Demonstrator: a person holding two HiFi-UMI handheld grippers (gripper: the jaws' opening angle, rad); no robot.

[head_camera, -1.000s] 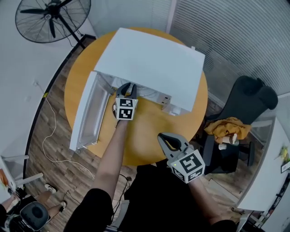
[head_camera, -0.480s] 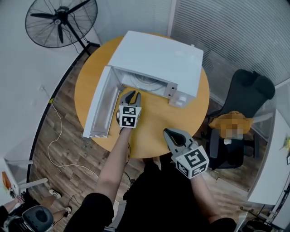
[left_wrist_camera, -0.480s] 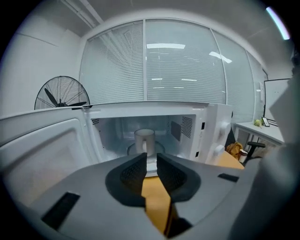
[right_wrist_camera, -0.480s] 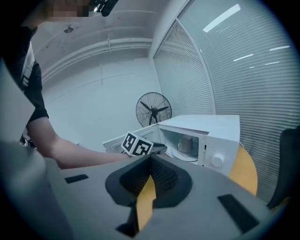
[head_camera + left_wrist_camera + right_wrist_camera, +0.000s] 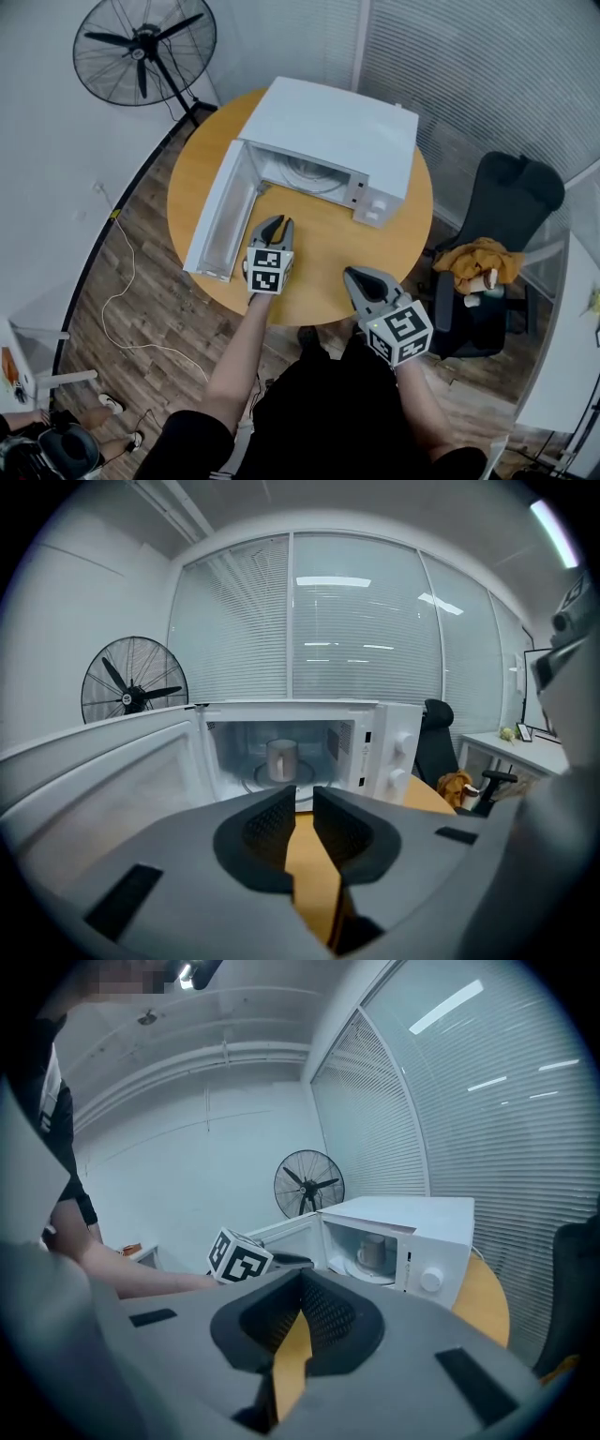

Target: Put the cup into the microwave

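Head view: white microwave (image 5: 333, 127) sits on a round orange table (image 5: 323, 248), with its door (image 5: 217, 216) swung open to the left. The left gripper (image 5: 277, 225) hovers over the table just in front of the open door. The right gripper (image 5: 356, 276) is near the table's front edge, well apart from the microwave. A pale ring shows in the cavity, probably the turntable (image 5: 305, 171). A fan (image 5: 141, 52) stands on the floor to the left and a black chair (image 5: 511, 202) to the right.

Left gripper view: the jaws stand a narrow slit apart with nothing between them, only table showing through. The cup (image 5: 281, 758) stands upright inside the microwave, about mid-cavity, handle toward the camera.

Right gripper view: the jaws meet at their tips and grip nothing. The cup is visible in the open cavity, and the left gripper's marker cube (image 5: 239, 1255) is in front of the door.
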